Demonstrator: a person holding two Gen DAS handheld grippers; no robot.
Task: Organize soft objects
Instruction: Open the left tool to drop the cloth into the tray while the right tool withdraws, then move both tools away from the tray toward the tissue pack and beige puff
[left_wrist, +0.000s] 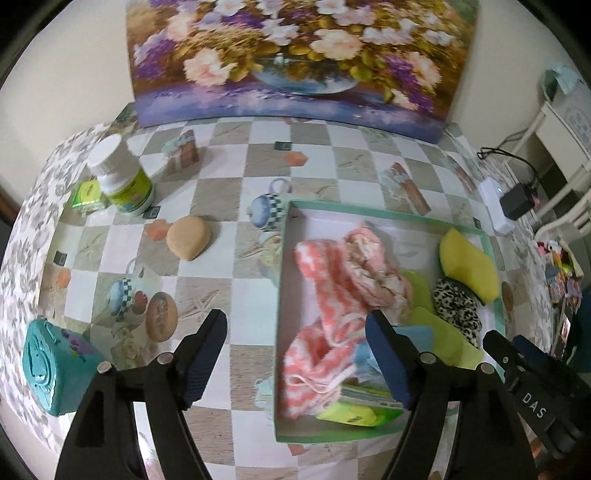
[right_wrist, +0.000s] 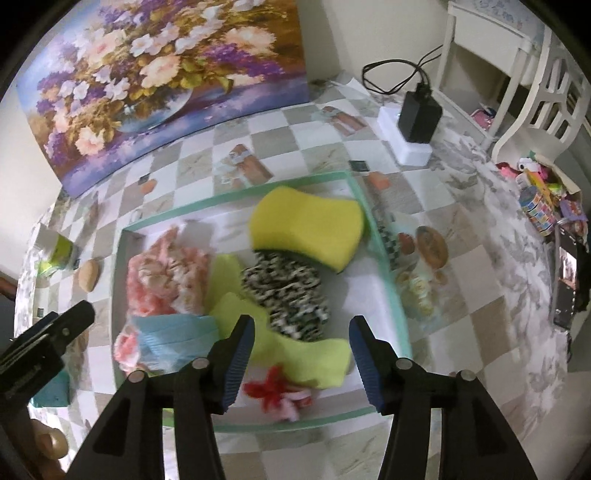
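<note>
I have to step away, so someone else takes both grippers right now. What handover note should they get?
Left gripper: open, empty, over the near-left part of the mint-rimmed shallow box.
Right gripper: open, empty, over the box's near edge.
Done, in the box: yellow kitchen sponge, leopard-print fabric scrunchie, pink-and-white knitted cloth, lime-green cloth, red-and-pink fabric bow.
Left: tan teardrop makeup sponge, on the checkered tablecloth left of the box.

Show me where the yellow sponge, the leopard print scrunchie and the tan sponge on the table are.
yellow sponge (right_wrist: 306, 225): right wrist view, middle of its top face.
leopard print scrunchie (right_wrist: 284, 291): right wrist view, its centre.
tan sponge (left_wrist: 187, 238): left wrist view, its rounded top.
</note>
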